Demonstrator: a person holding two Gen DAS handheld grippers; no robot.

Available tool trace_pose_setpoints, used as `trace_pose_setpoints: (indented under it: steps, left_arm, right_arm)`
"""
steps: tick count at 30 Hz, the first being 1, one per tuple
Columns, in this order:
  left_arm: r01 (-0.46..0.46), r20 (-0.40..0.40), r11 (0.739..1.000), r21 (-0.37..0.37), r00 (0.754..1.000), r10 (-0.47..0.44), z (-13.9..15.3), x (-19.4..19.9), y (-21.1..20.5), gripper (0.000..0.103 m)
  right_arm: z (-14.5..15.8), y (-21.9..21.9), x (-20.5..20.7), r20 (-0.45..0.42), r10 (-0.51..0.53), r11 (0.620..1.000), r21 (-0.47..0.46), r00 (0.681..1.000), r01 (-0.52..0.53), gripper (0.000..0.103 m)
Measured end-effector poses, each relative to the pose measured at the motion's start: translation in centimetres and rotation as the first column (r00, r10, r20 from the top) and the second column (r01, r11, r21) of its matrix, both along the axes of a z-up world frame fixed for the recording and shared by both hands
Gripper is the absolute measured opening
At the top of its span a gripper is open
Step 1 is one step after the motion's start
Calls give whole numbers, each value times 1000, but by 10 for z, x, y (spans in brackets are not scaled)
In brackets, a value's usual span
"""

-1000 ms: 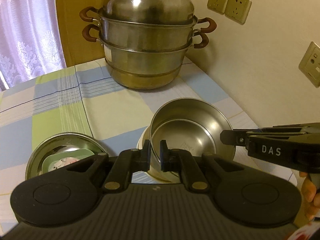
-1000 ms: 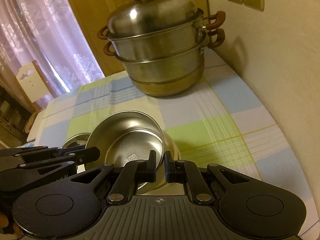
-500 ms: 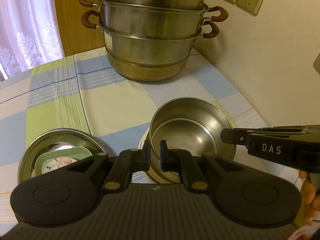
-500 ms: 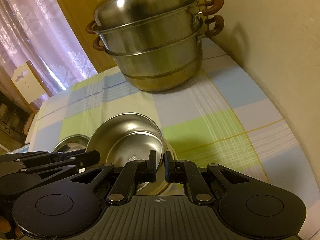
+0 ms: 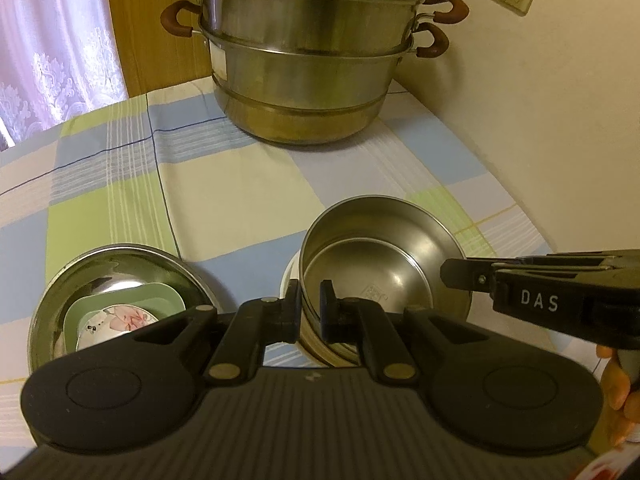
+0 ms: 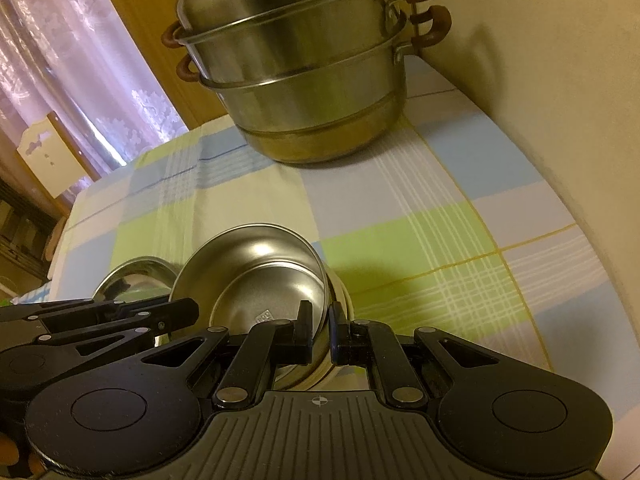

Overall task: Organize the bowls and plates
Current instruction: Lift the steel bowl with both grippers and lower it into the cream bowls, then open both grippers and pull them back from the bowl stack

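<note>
Checked tablecloth point(image 5: 248, 200); bowl point(image 5: 384, 264) between claws point(image 5: 310, 312)

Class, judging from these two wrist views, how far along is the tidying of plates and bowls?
Done: green dish and floral dish nested in the wide steel basin. In hand: both grippers, left and right, grip the steel bowl over a white dish. Left: setting it down.

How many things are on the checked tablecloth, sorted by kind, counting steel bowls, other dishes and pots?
Steel bowls: 2, one gripped by both hand-held grippers, one at the left
Green square dish: 1, inside the left bowl
Floral white dish: 1, in the green one
White dish under the gripped bowl: 1
Tiered steamer pot: 1
Total: 6
</note>
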State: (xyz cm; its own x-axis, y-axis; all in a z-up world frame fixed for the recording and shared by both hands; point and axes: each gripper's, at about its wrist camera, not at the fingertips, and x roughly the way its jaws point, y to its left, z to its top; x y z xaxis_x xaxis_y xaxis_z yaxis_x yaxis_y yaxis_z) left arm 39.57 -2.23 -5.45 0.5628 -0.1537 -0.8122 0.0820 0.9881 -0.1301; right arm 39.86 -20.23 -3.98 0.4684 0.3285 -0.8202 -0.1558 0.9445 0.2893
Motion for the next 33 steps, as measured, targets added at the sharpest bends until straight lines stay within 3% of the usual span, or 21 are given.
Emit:
trace_pose_setpoints:
  steps: [19, 21, 23, 24, 33]
  left_arm:
    - [1, 1, 1000, 10, 1000, -1, -1, -2, 0, 9]
    - [0, 6, 1000, 13, 1000, 0, 1, -4, 0, 10]
    - [0, 12, 1000, 15, 1000, -1, 4, -7, 0, 11]
    - [0, 15, 1000, 16, 1000, 0, 5, -9, 0, 11]
    - [-9, 36, 1000, 24, 999, 8, 19, -31, 3, 11]
  right_arm:
    - [-3, 1, -1, 19, 0, 1000, -26, 1000, 1, 9]
    - [-1, 2, -3, 32, 6, 999, -32, 999, -5, 15]
    - [0, 2, -5, 41, 7, 999, -35, 999, -5, 37]
    - [1, 1, -7, 44, 6, 999, -32, 999, -5, 39]
    - [10, -3, -27, 64, 18, 1000, -13, 998, -17, 41]
